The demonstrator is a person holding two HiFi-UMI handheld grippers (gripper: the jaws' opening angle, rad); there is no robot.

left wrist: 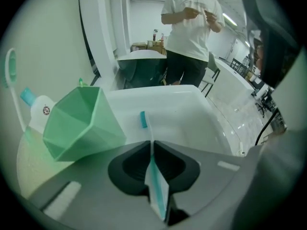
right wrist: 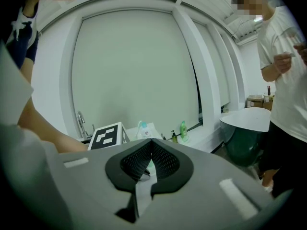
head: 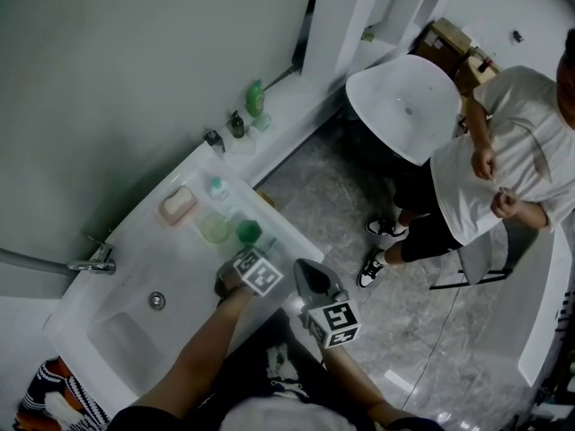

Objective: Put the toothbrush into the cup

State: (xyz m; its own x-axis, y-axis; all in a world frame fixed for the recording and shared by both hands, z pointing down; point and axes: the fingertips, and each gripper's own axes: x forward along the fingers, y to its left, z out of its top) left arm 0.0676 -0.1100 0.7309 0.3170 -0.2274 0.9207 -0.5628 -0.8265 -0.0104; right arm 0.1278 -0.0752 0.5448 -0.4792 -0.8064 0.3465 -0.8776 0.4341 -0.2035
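- My left tool [left wrist: 152, 143] has its jaws squeezed narrow on the handle of the slim white-and-teal plastic toothbrush [left wrist: 156, 182]. The handle sits pinched between the dark pads.
- The toothbrush's teal bristle head sticks out past the tips over the white table [left wrist: 192, 114]. It is just to the right of the green faceted plastic cup [left wrist: 81, 123] and not touching it.
- The toothbrush is outside the cup. The cup's open mouth shows toward the upper left in the left gripper view.
- Just behind the cup stands a white bottle with a teal cap [left wrist: 38, 110].
- In the head view my left tool [head: 229, 284] points steeply down at the near edge of the table [head: 148, 227], with the green cup [head: 249, 232] just beyond it.
- A paler green round cup [head: 216, 230] stands just beside the green one, and a pink soap dish [head: 179, 205] lies farther along the table.
- My right tool [right wrist: 151, 140] has its jaws together with nothing between them.
- In the head view the right tool [head: 301, 269] is near the left one, on its right, off the table's edge.
- A person in a white T-shirt [head: 490, 169] stands well apart on the grey marble floor [head: 341, 196].
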